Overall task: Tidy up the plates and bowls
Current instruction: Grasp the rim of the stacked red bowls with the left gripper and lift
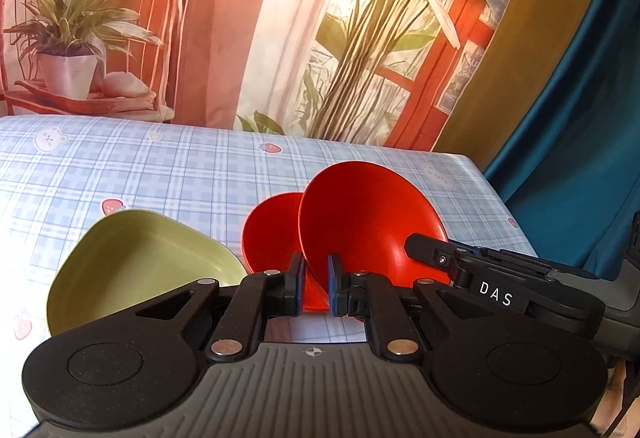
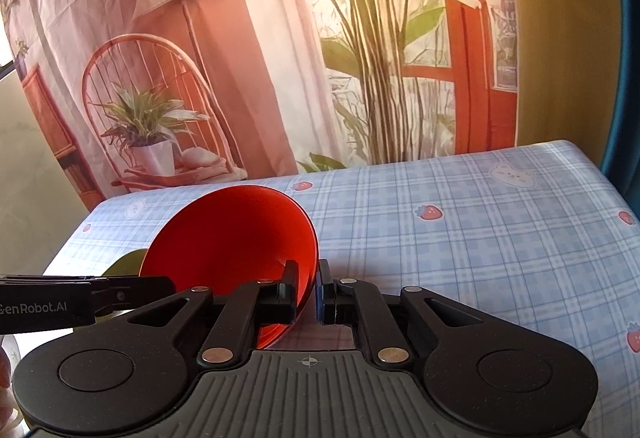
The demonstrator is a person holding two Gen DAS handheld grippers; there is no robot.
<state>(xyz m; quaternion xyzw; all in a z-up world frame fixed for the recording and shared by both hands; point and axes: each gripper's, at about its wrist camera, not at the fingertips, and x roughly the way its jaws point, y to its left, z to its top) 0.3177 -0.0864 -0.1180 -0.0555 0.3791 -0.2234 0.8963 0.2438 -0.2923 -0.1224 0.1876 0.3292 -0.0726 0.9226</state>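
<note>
A red bowl [image 1: 372,222] hangs tilted above the table, its inside turned toward both cameras. My left gripper [image 1: 318,266] is shut on its near rim. My right gripper [image 2: 308,274] is shut on the rim of the same red bowl [image 2: 232,238], further to the right. Each gripper shows in the other's view: the right gripper [image 1: 416,244] at the bowl's right edge, the left gripper [image 2: 168,284] at its left edge. A second red bowl [image 1: 272,234] sits behind and left, partly hidden. A pale green dish [image 1: 140,266] lies at the left, only a sliver of it [image 2: 128,262] showing in the right wrist view.
The table carries a blue plaid cloth [image 1: 160,173] printed with strawberries and bears. A printed backdrop [image 1: 240,17] hangs right behind the table. A teal curtain [image 1: 580,157] hangs past the table's right edge [image 1: 500,197]. Open cloth [image 2: 480,238] stretches to the right.
</note>
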